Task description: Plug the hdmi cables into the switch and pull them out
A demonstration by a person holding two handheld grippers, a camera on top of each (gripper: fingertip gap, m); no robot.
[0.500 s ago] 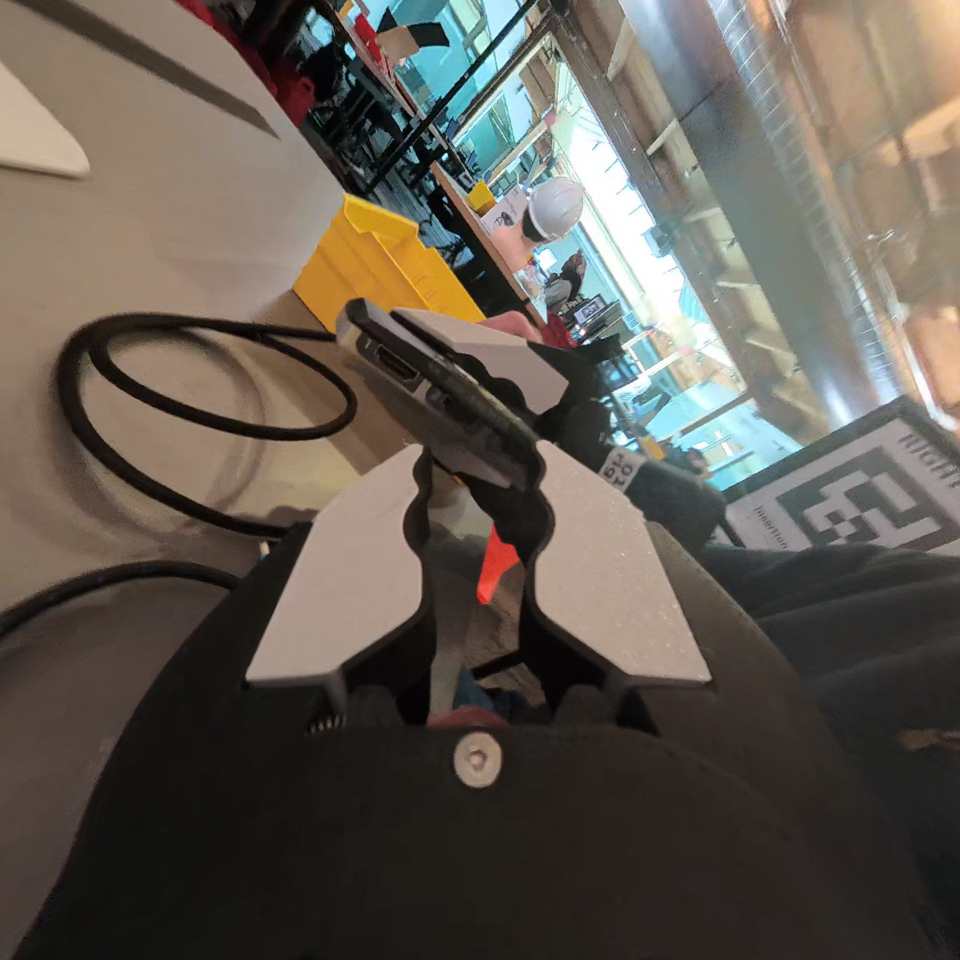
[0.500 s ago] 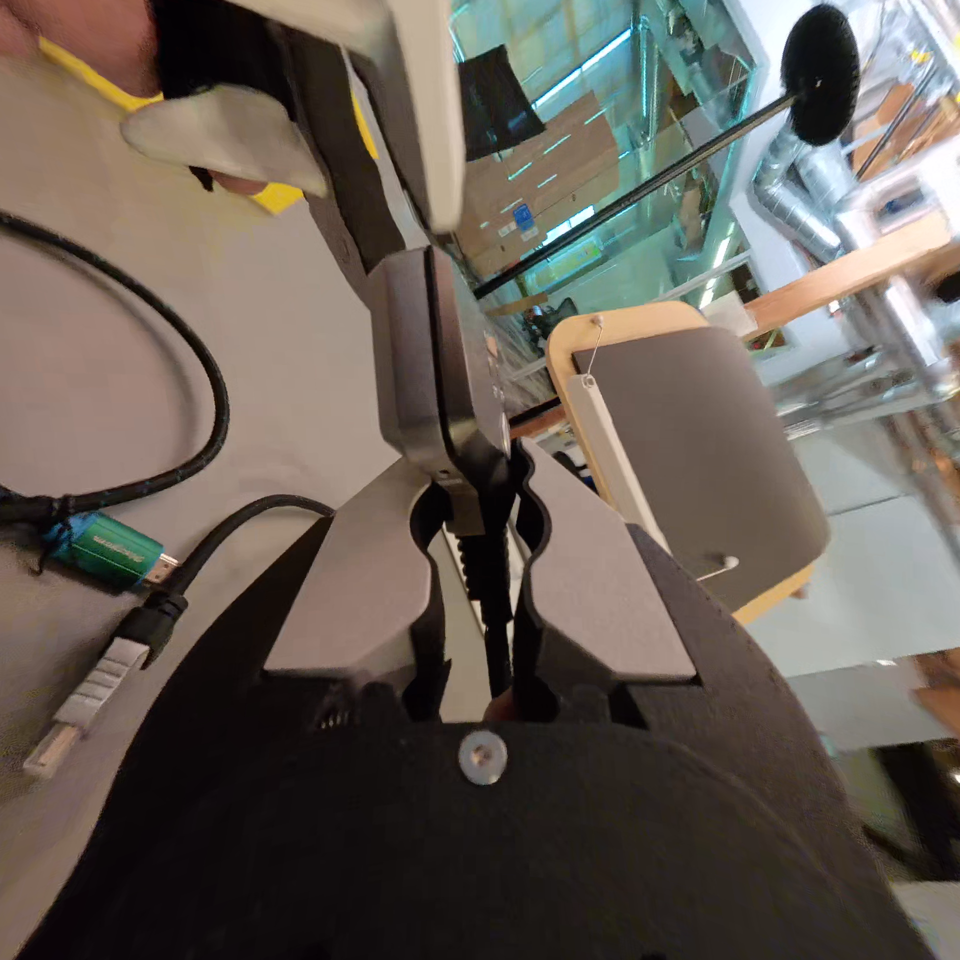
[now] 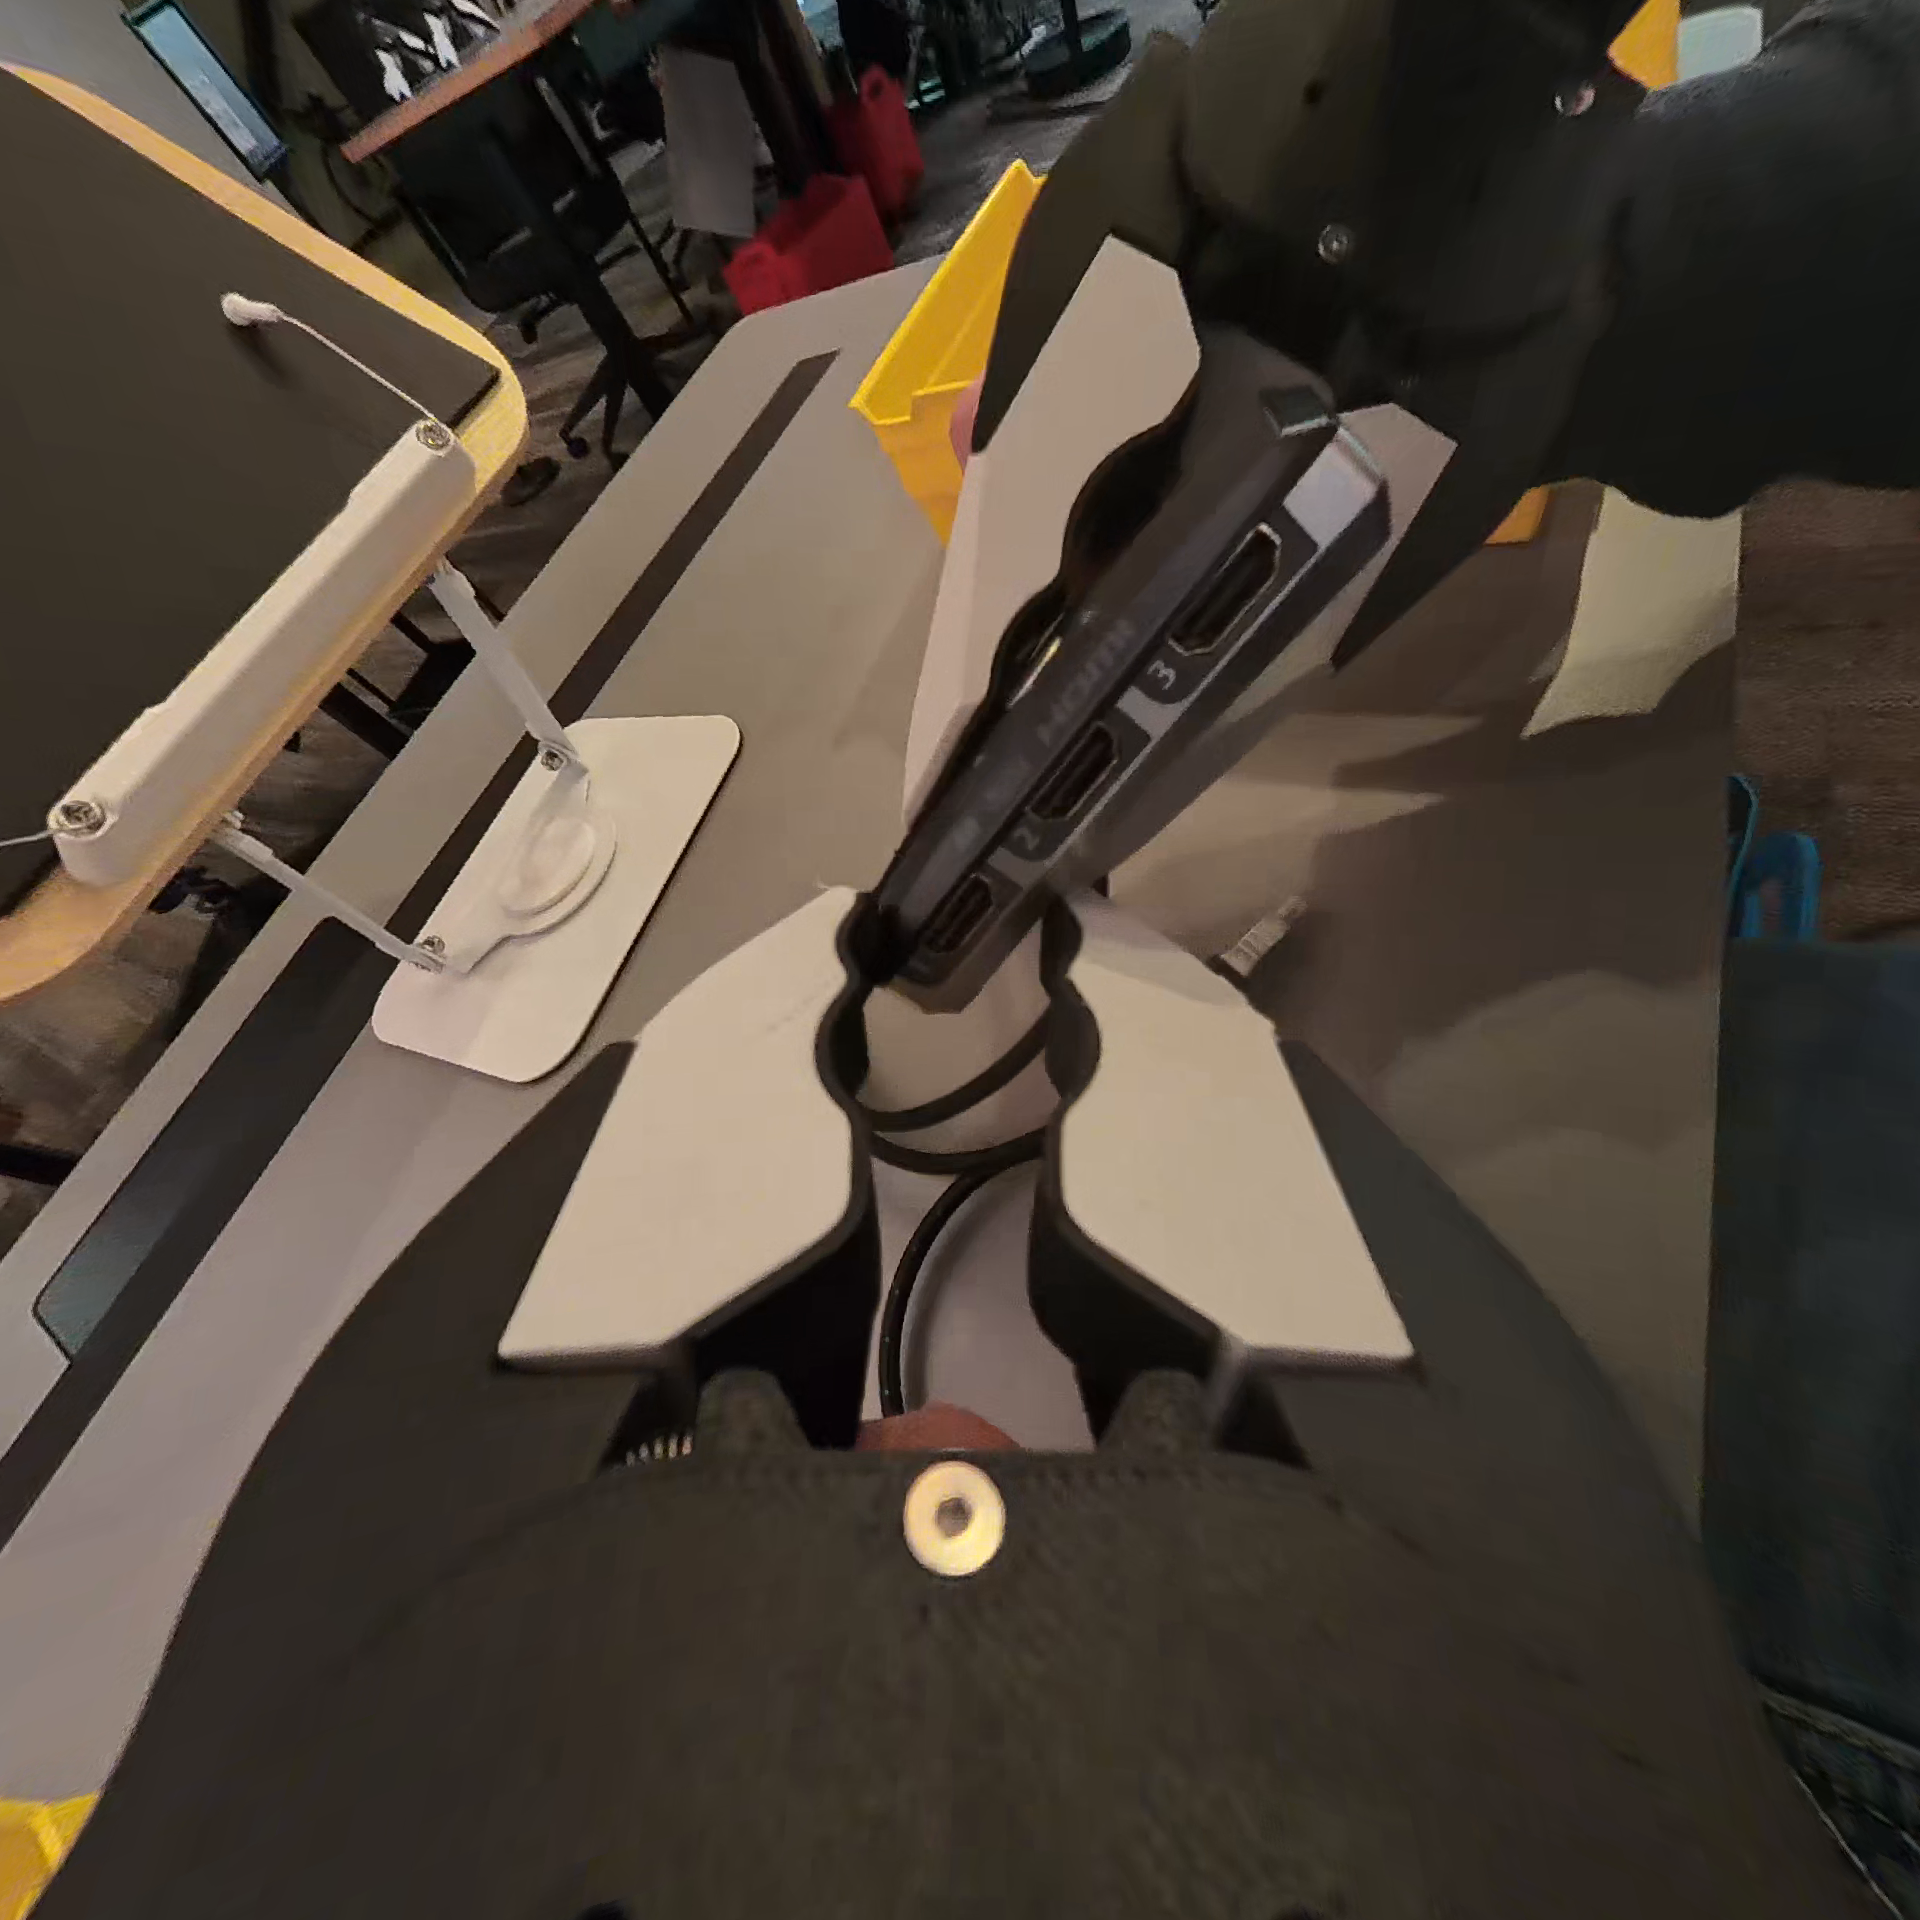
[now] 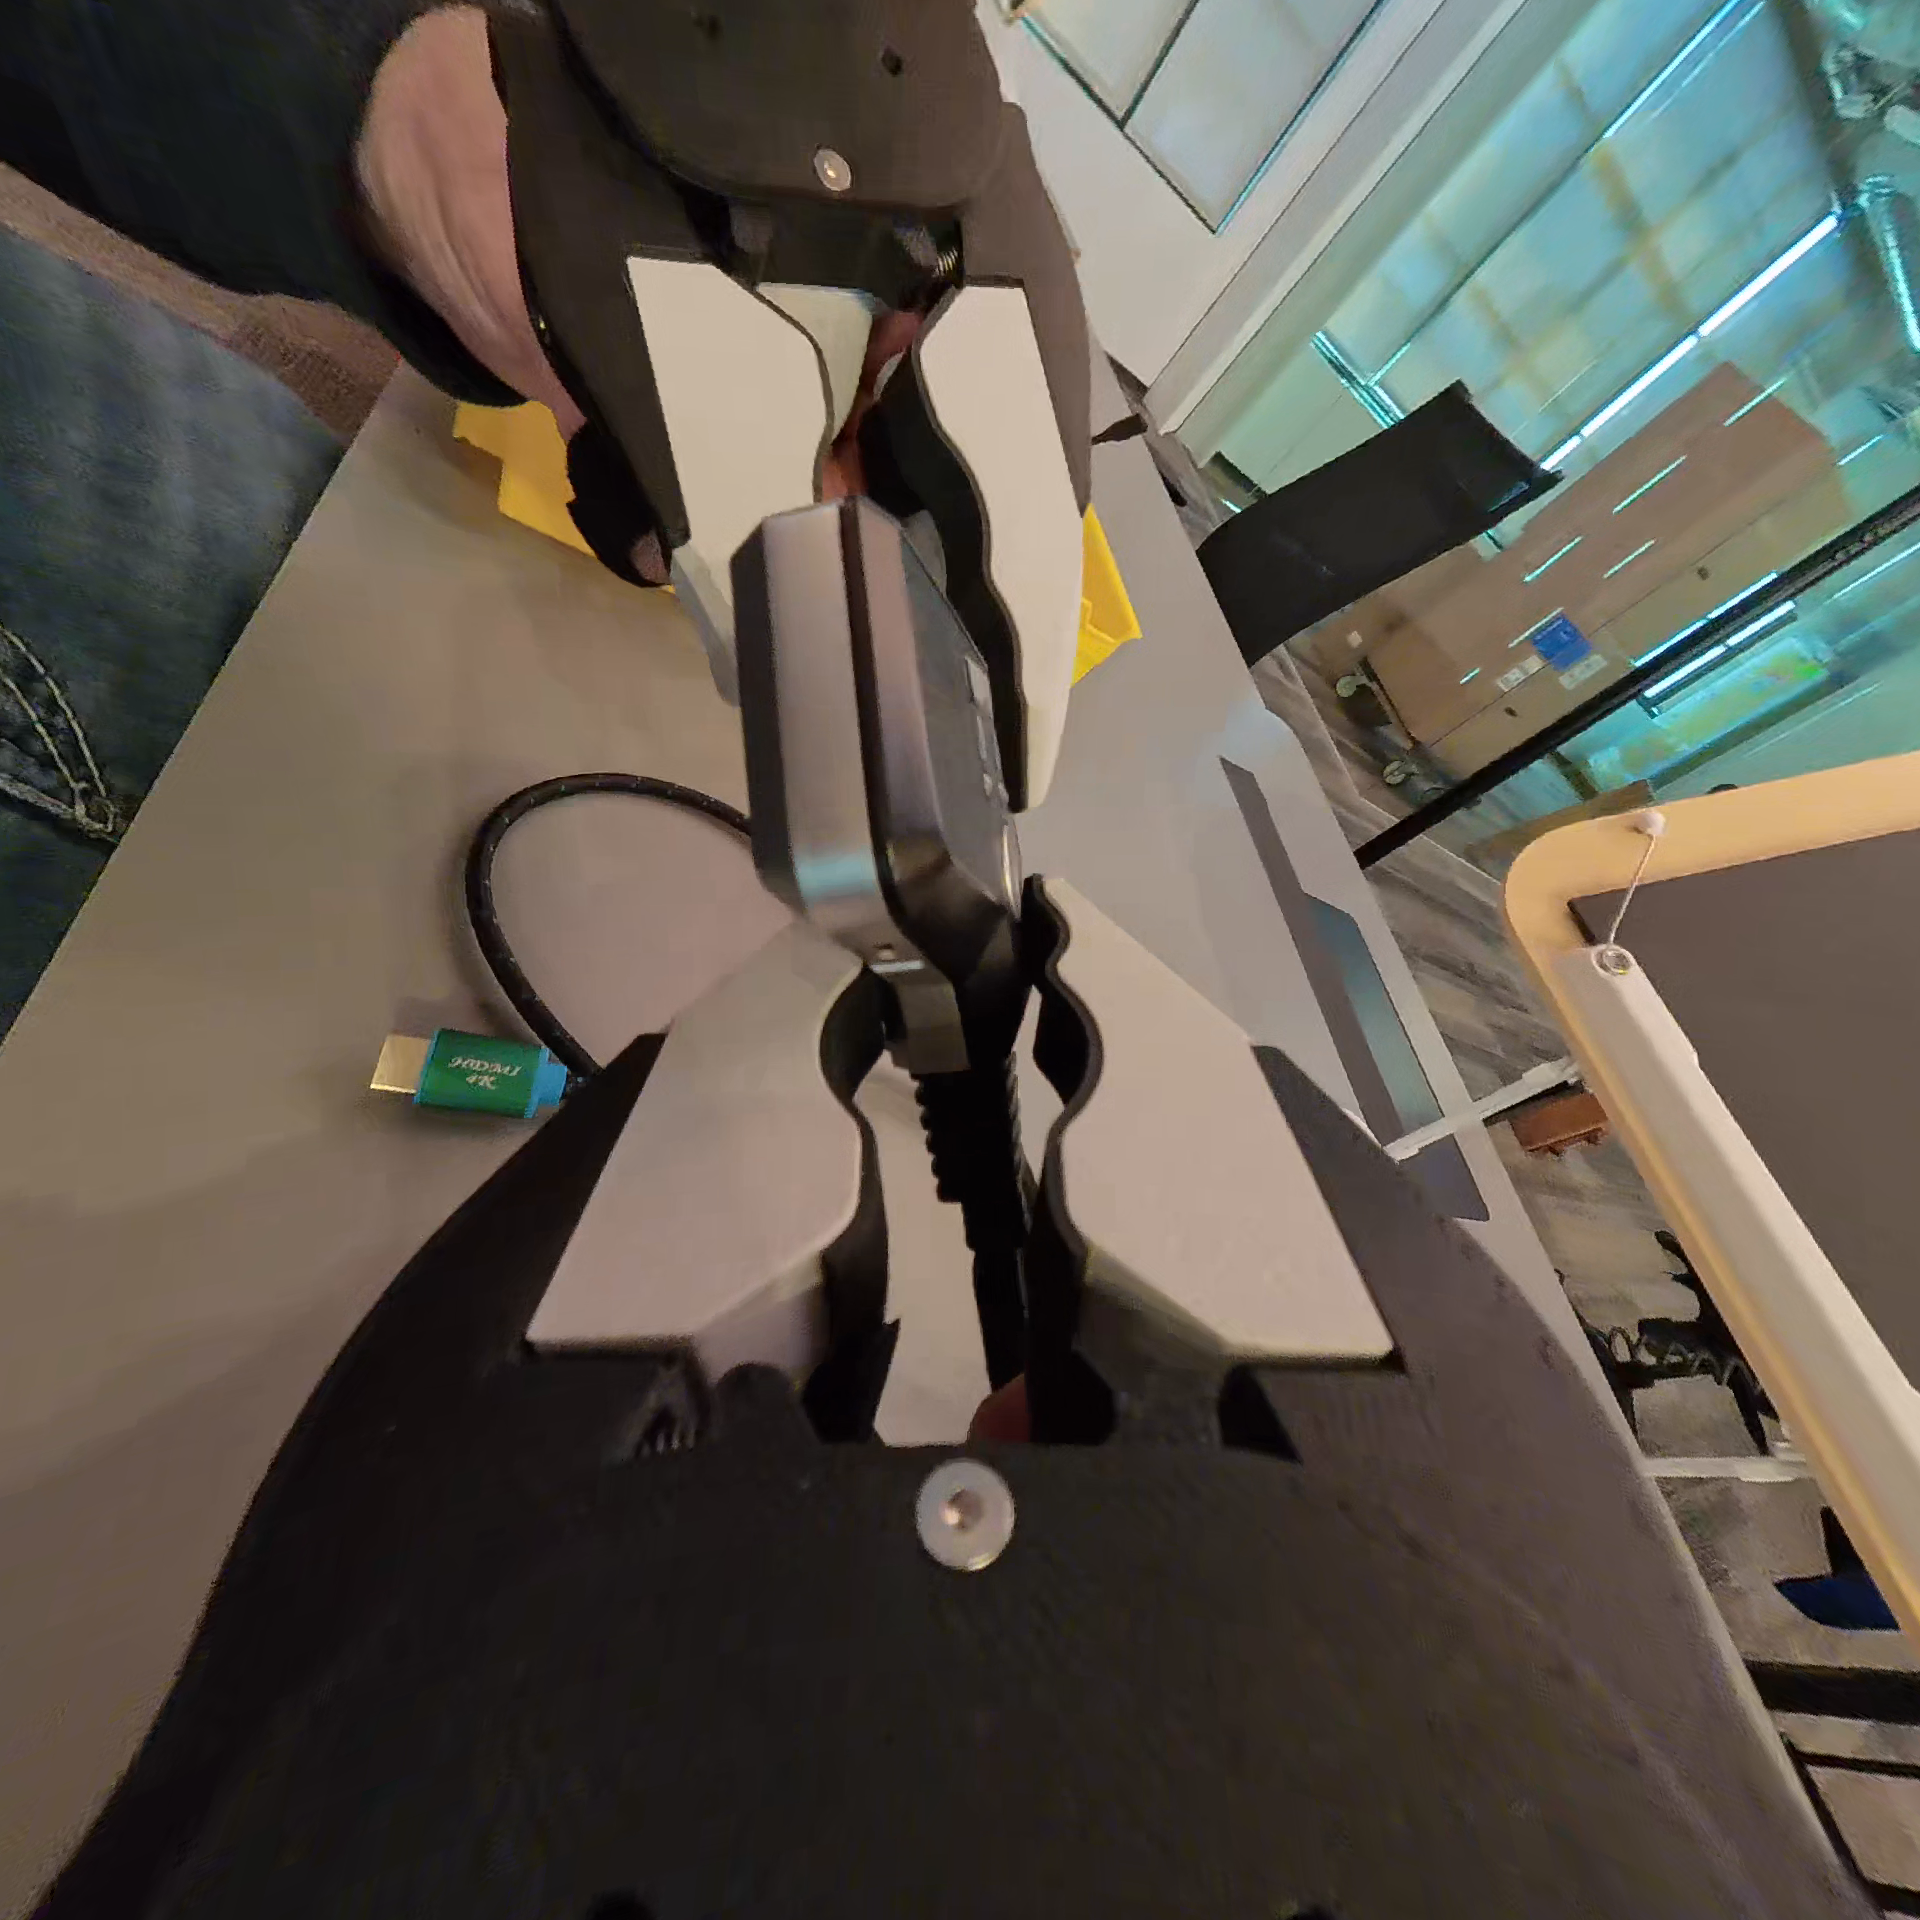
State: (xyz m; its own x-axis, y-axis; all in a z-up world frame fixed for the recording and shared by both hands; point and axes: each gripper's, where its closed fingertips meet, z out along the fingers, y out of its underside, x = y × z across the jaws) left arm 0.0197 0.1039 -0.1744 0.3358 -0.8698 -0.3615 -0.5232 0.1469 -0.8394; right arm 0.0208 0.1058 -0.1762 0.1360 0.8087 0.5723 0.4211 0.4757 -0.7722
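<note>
- The HDMI switch [image 3: 1122, 748] is held in the air above the worktop [image 4: 312, 727], gripped at both ends. None of the three ports seen from the left wrist view has a plug in it.
- The left gripper [image 3: 961, 935] has its fingers closed on the port end of the switch. The right gripper [image 4: 951, 997] has its fingers pinched on the opposite end, at the ribbed black cable boot.
- The step in hand is probably steadying the switch before a cable goes in.
- To do that well, one gripper should keep a firm hold on the body with the ports facing open space. The other should let go cleanly and fetch a plug.
- The plug should go in square to its port, without twisting the boot.
- The green HDMI plug [image 4: 468, 1075] lies flat on the worktop, towards the edge by the person's leg [image 4: 104, 520]. Its braided cable [image 4: 488, 894] loops behind it.
- The worktop is plain grey, with a long dark slot along the far edge and a yellow bin [image 3: 935, 395] at one end.
- A dark tilted board [image 3: 208, 416] on a white stand [image 3: 561, 883] rises beside the slot.
- Beyond the worktop is an open workshop with desks and glass partitions.
</note>
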